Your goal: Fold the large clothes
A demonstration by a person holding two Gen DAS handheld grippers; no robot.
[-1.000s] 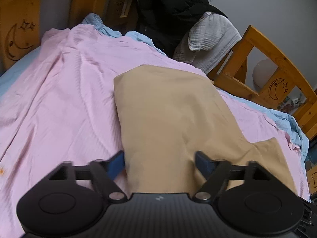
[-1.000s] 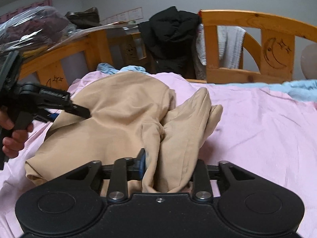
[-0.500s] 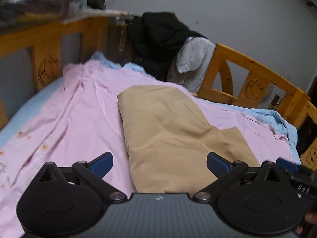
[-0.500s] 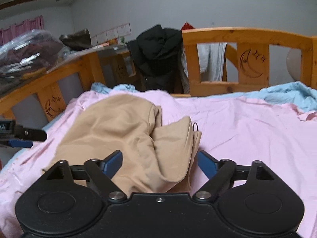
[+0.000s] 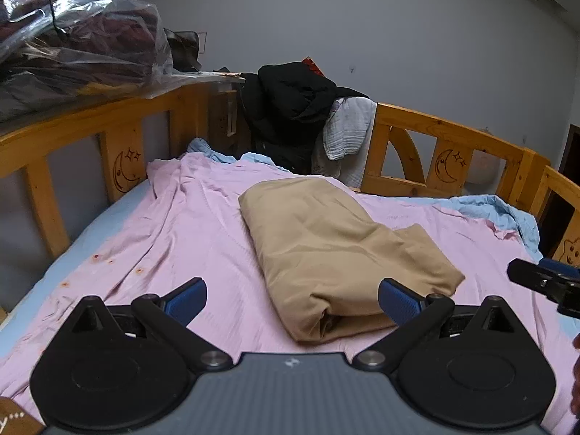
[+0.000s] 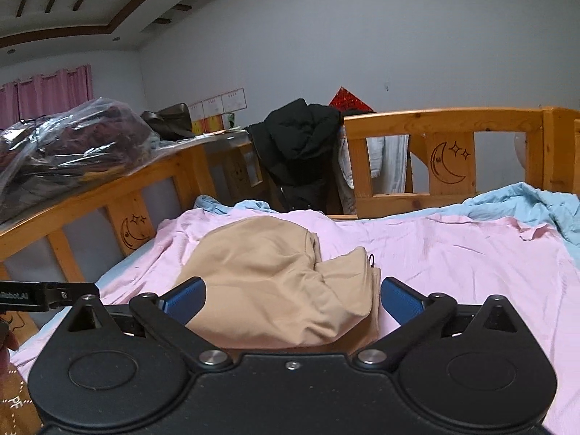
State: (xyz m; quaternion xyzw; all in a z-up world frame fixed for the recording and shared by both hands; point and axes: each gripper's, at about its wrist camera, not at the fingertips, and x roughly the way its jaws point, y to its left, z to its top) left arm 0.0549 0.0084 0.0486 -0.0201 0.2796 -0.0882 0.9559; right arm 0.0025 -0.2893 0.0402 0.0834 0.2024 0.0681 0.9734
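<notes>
A tan garment (image 5: 337, 246) lies folded in a thick bundle on the pink sheet (image 5: 195, 239) of a bed. My left gripper (image 5: 291, 291) hovers above its near edge, wide open, pads clear of the cloth. In the right wrist view the same tan garment (image 6: 275, 275) shows between the blue pads of my right gripper (image 6: 291, 290), whose jaws are still opening; the cloth lies below them, untouched. The black tip of the right gripper's finger (image 5: 533, 278) enters the left view from the right.
Wooden bed rails (image 5: 449, 134) with moon carvings fence the far and left sides. A black jacket (image 5: 290, 108) and a pale cloth (image 5: 348, 130) hang at the far corner. A plastic bag of clothes (image 5: 72, 47) sits beyond the left rail. A crumpled blue sheet (image 5: 500, 214) lies at right.
The right gripper let go of the tan garment and opened wide. Both grippers drew back and rose, so more of the room shows. The garment stays folded on the sheet.
</notes>
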